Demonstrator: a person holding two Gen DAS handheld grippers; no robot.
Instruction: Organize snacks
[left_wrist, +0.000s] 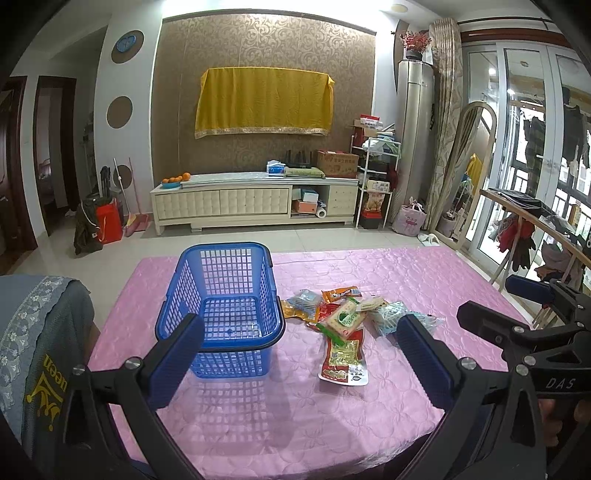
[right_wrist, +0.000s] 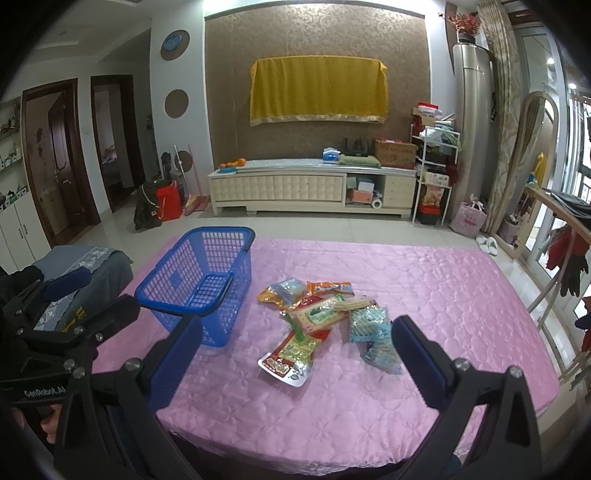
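An empty blue plastic basket (left_wrist: 225, 295) (right_wrist: 207, 280) stands on the pink quilted table cover (left_wrist: 295, 398) (right_wrist: 443, 280), left of a pile of snack packets (left_wrist: 343, 317) (right_wrist: 321, 314). The pile holds a red packet (left_wrist: 343, 360) (right_wrist: 290, 356) nearest me, light-blue packets (left_wrist: 391, 314) (right_wrist: 371, 325), a green-and-white cracker pack (left_wrist: 347, 317) and orange ones behind. My left gripper (left_wrist: 299, 350) is open and empty, above the table in front of basket and pile. My right gripper (right_wrist: 295, 354) is open and empty, just short of the pile.
A chair draped in grey cloth (left_wrist: 40, 332) (right_wrist: 81, 266) stands at the table's left edge. The right gripper's body (left_wrist: 535, 325) shows at the right of the left wrist view; the left gripper's body (right_wrist: 55, 332) shows at the left of the right wrist view. A TV cabinet (left_wrist: 255, 199) stands beyond.
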